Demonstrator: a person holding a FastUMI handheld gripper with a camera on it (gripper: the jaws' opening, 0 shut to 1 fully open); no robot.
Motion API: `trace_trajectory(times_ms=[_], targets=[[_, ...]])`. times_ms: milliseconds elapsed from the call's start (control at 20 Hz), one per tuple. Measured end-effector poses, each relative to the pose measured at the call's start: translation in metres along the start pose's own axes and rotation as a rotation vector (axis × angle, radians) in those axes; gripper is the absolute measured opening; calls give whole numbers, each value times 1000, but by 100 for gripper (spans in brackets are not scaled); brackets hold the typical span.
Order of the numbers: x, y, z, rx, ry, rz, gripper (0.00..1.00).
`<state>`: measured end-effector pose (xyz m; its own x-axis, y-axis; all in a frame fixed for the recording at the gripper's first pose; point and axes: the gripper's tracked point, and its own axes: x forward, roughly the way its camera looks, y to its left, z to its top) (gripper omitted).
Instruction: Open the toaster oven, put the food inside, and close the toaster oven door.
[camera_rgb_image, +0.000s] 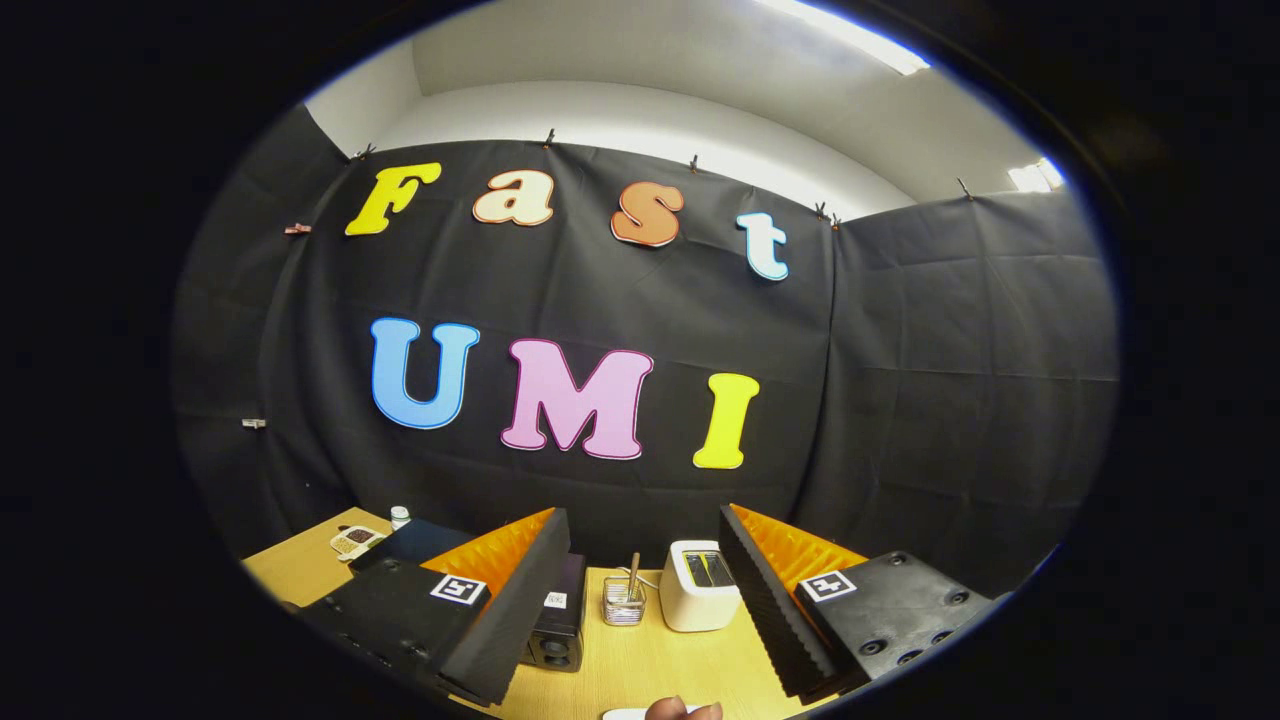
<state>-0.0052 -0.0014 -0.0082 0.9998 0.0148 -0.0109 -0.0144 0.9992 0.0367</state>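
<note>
My gripper (642, 520) is open, held high above a wooden table (650, 660), with nothing between its widely spread fingers. A black boxy appliance with round knobs, likely the toaster oven (556, 625), stands on the table, half hidden behind the left finger (500, 610). At the near table edge, between the fingers, a brownish piece of food (683, 709) lies beside the rim of a white plate (625, 714); both are mostly cut off. I cannot tell whether the oven door stands open.
A white slot toaster (698, 588) stands by the right finger (770, 600). A clear holder (623, 602) with a stick in it sits between toaster and black appliance. Beyond the left finger are a small tray (355, 541), a white bottle (400, 517) and a dark flat object (418, 541).
</note>
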Motion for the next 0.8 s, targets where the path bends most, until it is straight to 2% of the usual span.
trace_trajectory(times_ms=[350, 550, 800], targets=[[-1, 1, -3, 16, 10, 3, 98], [-1, 12, -12, 58, 36, 54, 97], [3, 107, -53, 84, 118, 139, 98]])
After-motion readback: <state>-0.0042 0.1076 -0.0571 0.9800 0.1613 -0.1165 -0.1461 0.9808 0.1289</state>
